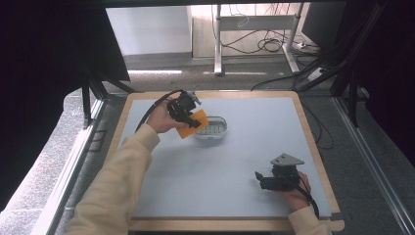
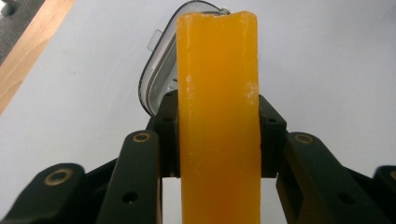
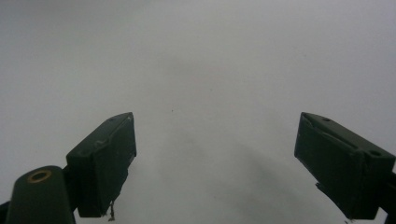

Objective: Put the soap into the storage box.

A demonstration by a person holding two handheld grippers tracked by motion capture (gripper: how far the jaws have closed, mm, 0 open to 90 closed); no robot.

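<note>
Left gripper view: orange bar [image 2: 218, 116] lengthwise between clamping tool [image 2: 218, 140] jaws.

A table [image 1: 293, 105] with a grey top and a wood rim sits in the middle of the frame. At the top stands a desk [image 1: 254, 22] on metal legs, with cables [image 1: 266, 45] on the floor [image 1: 166, 81]. Dark curtains [image 1: 44, 73] hang at left and right. Light falls on the white wall [image 1: 147, 29].

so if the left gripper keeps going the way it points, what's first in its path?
Probably the clear container on the table: the left gripper, shut on the orange block, aims just over its rim. Depth is hard to judge.
</note>
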